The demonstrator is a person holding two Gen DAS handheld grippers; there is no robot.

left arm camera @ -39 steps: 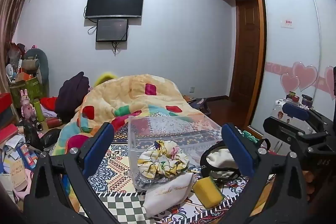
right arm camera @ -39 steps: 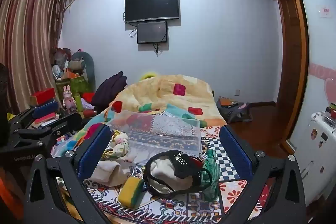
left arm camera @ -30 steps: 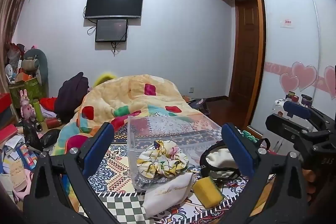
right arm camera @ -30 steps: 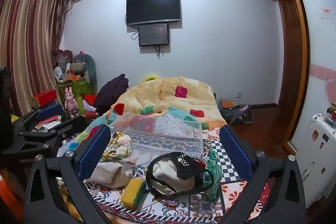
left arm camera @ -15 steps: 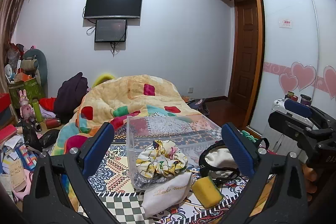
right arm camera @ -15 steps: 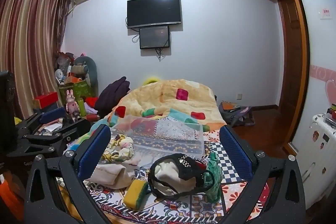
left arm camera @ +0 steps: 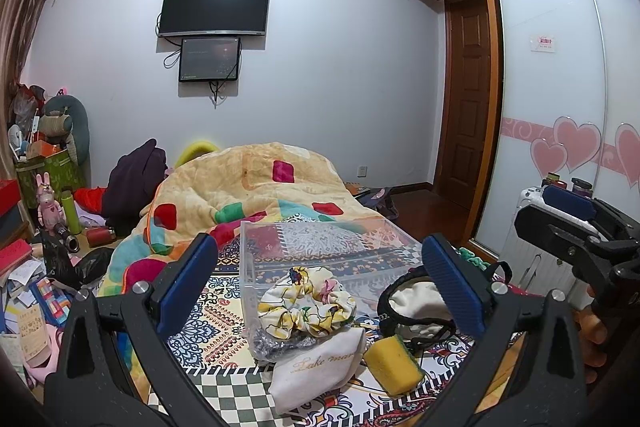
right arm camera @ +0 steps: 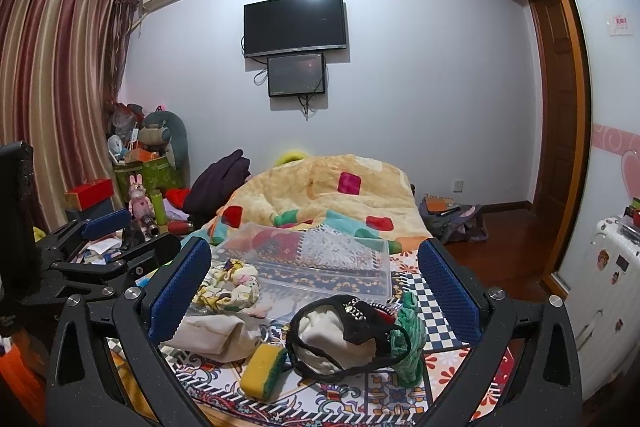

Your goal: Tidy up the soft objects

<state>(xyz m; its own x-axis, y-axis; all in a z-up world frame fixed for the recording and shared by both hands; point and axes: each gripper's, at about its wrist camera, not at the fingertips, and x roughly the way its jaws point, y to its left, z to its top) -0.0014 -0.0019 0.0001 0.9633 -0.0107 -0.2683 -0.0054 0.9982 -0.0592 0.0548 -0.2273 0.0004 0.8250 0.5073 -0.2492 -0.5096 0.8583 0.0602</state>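
On the patterned bedspread lie soft items in front of a clear plastic box (left arm camera: 320, 251): a floral scrunchie (left arm camera: 306, 303), a white cloth pouch (left arm camera: 316, 367), a yellow-green sponge (left arm camera: 392, 359), and a black band around white cloth (left arm camera: 416, 303). My left gripper (left arm camera: 320, 291) is open and empty above them. In the right wrist view my right gripper (right arm camera: 312, 291) is open and empty above the black band (right arm camera: 344, 331), the sponge (right arm camera: 262, 371), the pouch (right arm camera: 212, 335), the scrunchie (right arm camera: 228, 285), a green cloth (right arm camera: 410, 339) and the box (right arm camera: 320, 259).
A yellow quilt (left arm camera: 248, 191) is heaped behind the box. Clutter and a pink rabbit toy (left arm camera: 46, 199) sit at the left. A white suitcase (right arm camera: 608, 291) stands at the right by the wardrobe. The other gripper shows at each view's edge (left arm camera: 580, 227).
Both views have drifted slightly; the items sit a little lower and nearer in the right wrist view. Both grippers stay open and nothing on the bed has moved.
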